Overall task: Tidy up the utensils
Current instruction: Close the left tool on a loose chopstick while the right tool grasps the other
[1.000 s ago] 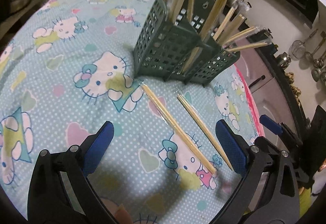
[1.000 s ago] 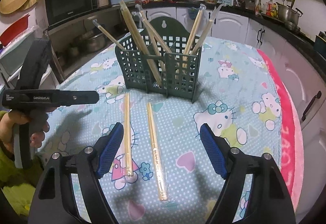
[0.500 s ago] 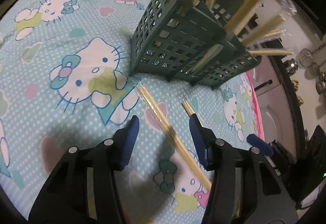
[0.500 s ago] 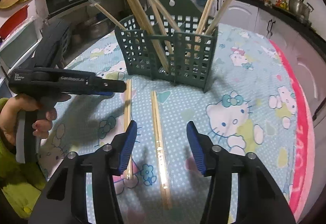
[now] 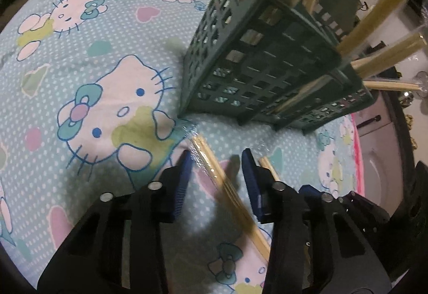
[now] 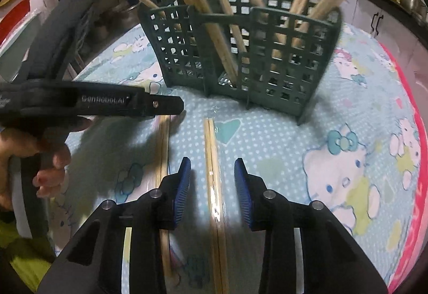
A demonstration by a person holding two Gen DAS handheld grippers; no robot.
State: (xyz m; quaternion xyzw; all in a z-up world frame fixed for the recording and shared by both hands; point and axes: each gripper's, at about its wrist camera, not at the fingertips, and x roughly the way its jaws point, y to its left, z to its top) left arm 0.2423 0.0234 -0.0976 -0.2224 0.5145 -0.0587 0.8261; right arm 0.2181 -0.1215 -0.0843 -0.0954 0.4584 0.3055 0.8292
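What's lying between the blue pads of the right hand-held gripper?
In the right wrist view, one wrapped chopstick pair lies on the tablecloth between the right hand-held gripper pads, untouched.

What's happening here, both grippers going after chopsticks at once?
Yes. A person works two handheld grippers over two wrapped chopstick pairs lying on the cartoon tablecloth before the green utensil basket. The left gripper straddles the left pair, the right gripper the right pair. Both sets of jaws have just been closing, but the pads aren't pressing yet. The basket already holds several pairs.
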